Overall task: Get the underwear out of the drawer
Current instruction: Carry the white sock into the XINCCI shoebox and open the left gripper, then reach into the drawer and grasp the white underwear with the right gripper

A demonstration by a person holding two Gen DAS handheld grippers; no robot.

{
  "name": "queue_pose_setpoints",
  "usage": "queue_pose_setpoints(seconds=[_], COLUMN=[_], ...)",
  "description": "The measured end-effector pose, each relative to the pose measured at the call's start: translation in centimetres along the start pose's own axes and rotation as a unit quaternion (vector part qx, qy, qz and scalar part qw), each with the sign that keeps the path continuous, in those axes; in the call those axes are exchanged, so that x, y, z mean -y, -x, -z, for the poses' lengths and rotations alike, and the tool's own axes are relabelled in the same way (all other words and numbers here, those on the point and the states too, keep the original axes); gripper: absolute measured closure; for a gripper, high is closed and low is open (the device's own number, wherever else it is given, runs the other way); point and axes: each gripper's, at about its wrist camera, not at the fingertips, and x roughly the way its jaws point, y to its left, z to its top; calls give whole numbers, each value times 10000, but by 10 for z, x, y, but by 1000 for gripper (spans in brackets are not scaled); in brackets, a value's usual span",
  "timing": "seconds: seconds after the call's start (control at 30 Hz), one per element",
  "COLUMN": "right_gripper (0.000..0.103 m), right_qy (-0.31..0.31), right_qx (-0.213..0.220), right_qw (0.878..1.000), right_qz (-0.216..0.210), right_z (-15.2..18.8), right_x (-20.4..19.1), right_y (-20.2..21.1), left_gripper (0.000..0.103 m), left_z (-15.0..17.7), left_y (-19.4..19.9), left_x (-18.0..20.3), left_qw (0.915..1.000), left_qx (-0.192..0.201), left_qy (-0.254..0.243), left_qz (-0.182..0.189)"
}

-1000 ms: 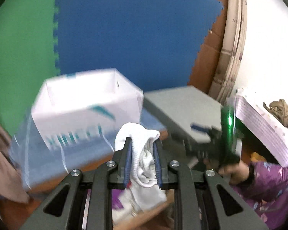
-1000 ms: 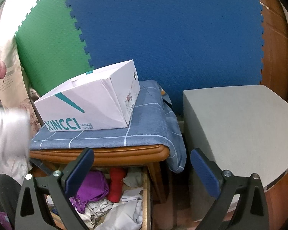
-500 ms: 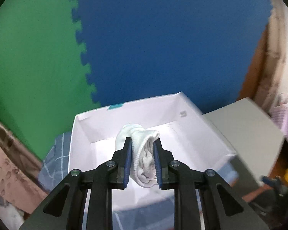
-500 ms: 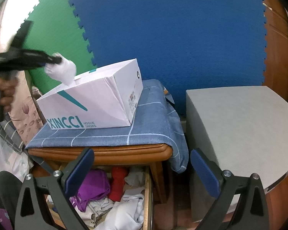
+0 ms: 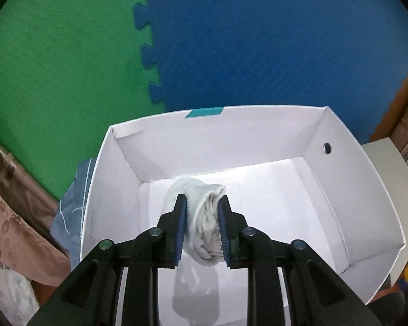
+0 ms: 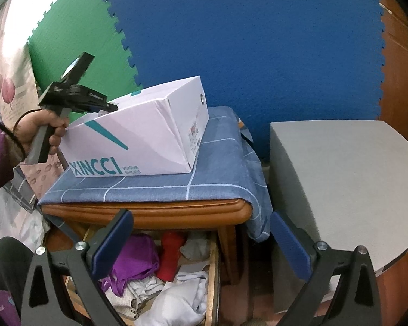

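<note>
A balled white underwear piece (image 5: 204, 217) sits between the blue pads of my left gripper (image 5: 202, 199), which hangs inside the open white shoe box (image 5: 340, 190) just above its floor. The pads still touch the cloth while the jaws are opening. In the right wrist view the left gripper (image 6: 110, 107) dips over the shoe box (image 6: 149, 141) rim. My right gripper (image 6: 201, 231) stands open and empty above the pulled-out wooden drawer (image 6: 213, 285), which holds a purple garment (image 6: 134, 258), a red piece (image 6: 171, 255) and white clothes (image 6: 176, 304).
The box rests on a blue checked cloth (image 6: 217, 176) covering the wooden nightstand (image 6: 149, 214). A grey block (image 6: 340, 176) stands to the right. Green and blue foam mats (image 6: 244, 40) line the wall behind. A person's hand (image 6: 40, 125) holds the left gripper's handle.
My left gripper carried the white underwear up from beside the drawer, over the box and down inside it. The right gripper stayed where it was.
</note>
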Motion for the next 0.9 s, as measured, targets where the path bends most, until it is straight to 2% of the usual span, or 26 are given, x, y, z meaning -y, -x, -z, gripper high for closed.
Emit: queue_pose_setpoints(seconds=[0.17,0.23,0.37,0.4,0.43,0.5,0.57,0.73,0.8,0.9], right_gripper=[0,0,0,0,0,0,0,0,0,0], right_qy=[75,85,105,105,101,96,93,58,4,-230], right_qx=[-36,-45,-36,-33,-33,-32,-29,-122,-375,-1054], right_qw=[10000,10000,9999,9999,9999,9999,9999,9999,9992,9928], right_qz=[-3,-7,1,4,9,24,39,14,-152,-528], right_z=[1,2,2,2,3,3,3,4,4,11], right_x=[-5,-6,-6,-6,-6,-5,-4,-3,-5,-9], right_y=[-2,-2,-1,-1,-1,-1,-1,1,-3,-16], left_gripper=[80,73,43,33,28,12,8,5,0,0], left_z=[-3,-3,-2,-2,-1,3,7,34,55,92], left_y=[1,2,11,17,24,39,57,105,122,140], left_x=[4,7,12,14,18,22,26,25,22,17], left_qw=[9997,9994,9971,9953,9928,9881,9860,9854,9844,9862], left_qx=[78,101,356,484,651,970,1256,1623,1728,1649], left_qy=[-152,-201,-313,-362,-405,-422,-412,-144,-128,-108], left_qz=[-147,-272,-595,-763,-919,-1113,-1019,-492,-307,-66])
